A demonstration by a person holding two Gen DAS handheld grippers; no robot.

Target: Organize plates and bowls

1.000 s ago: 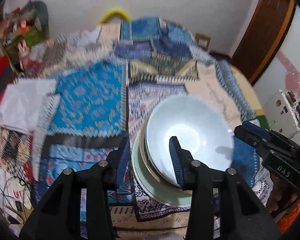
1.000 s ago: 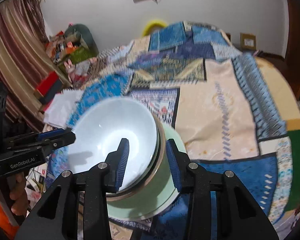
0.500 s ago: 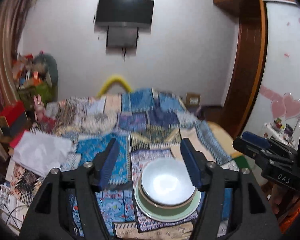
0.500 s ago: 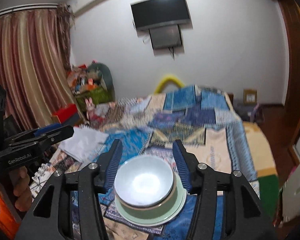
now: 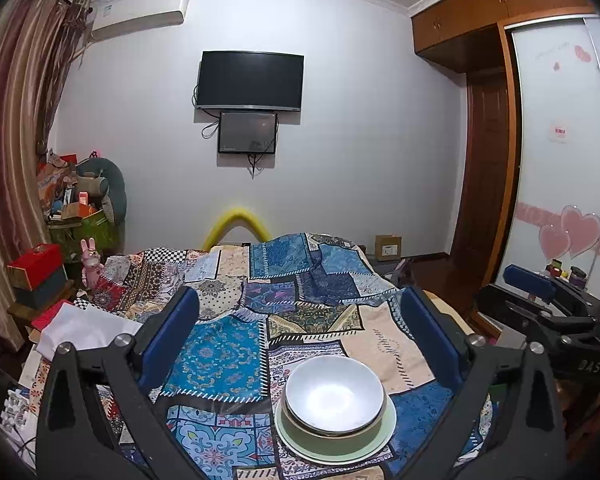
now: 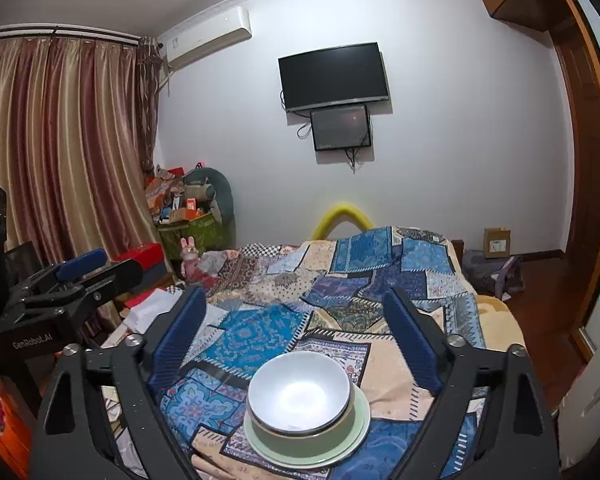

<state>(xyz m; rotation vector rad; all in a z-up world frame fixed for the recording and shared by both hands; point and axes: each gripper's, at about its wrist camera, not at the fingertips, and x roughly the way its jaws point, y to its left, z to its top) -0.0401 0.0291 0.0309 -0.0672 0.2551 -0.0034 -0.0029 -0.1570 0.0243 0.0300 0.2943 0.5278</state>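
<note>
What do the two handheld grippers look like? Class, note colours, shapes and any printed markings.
Both the left gripper and the right gripper have matte black angular frames with silver screws and ribbed blue pads on the fingers. White lettering reads "GenRobot.AI" on the left one and "DAS" on the right one.

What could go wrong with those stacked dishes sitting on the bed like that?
The white bowl sits nested in a green bowl on a green plate, all resting on a soft patchwork quilt, so a nudge might tip the stack. The stack also seems near the quilt's front edge. Both grippers, left and right, are open and clear.
</note>
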